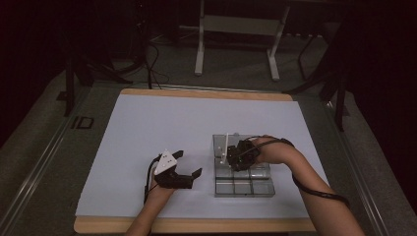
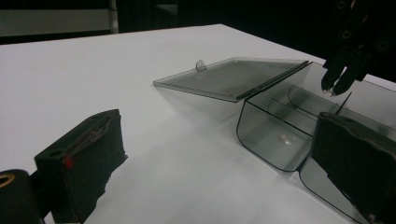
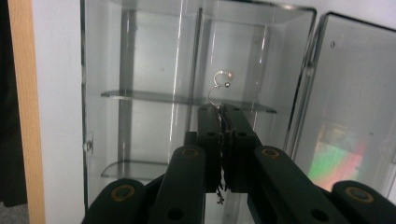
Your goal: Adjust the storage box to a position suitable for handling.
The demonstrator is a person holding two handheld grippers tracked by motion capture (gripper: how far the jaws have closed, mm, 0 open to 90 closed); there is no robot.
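Observation:
A clear smoky plastic compartment box [image 1: 243, 187] lies on the white table top with its lid [image 1: 227, 144] swung open flat behind it. Over the box my right gripper [image 1: 231, 160] points down, shut on a small metal wire hook [image 3: 219, 84] that sticks out past the fingertips above a compartment [image 3: 140, 70]. From the left gripper view the same gripper [image 2: 337, 86] hangs over the box [image 2: 271, 135], a thin wire below its tips. My left gripper [image 1: 189, 163] rests on the table left of the box, open, with nothing between its fingers [image 2: 84, 163].
The open lid [image 2: 229, 77] lies flat on the table, and shows at the right [image 3: 345, 93] in the right gripper view. The table's wooden edge [image 1: 196, 225] runs along the near side. A metal stand [image 1: 236, 29] sits on the floor beyond the table.

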